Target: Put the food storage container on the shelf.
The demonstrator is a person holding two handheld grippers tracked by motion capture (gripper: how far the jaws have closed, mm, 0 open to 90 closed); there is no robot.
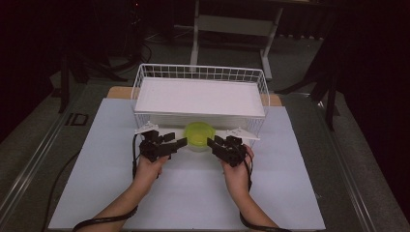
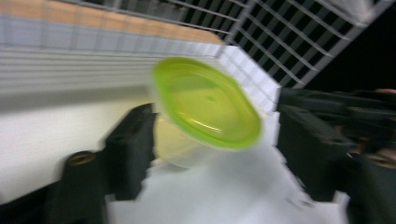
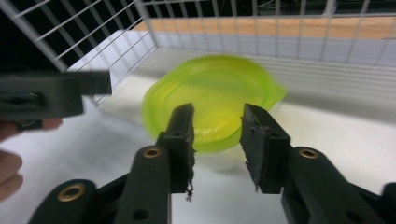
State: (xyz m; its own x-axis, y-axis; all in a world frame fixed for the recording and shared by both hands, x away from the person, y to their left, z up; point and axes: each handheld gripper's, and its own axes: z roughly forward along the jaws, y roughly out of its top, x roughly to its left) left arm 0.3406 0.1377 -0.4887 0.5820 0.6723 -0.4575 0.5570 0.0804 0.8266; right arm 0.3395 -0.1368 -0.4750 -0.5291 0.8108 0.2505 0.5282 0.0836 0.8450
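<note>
The high view is dim, with a dark room around a lit desk (image 1: 111, 159). Both gripper views are brighter but smeared; the green lid (image 2: 208, 102) blurs, and near jaws are soft.

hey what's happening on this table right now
A person holds a two-jaw gripper in each hand on either side of a small clear container with a green lid, which sits on the white table just in front of a white wire basket with a white tray in it. The left gripper and right gripper both stand open close beside the container, neither pressing on it. The lid is on the container.
</note>
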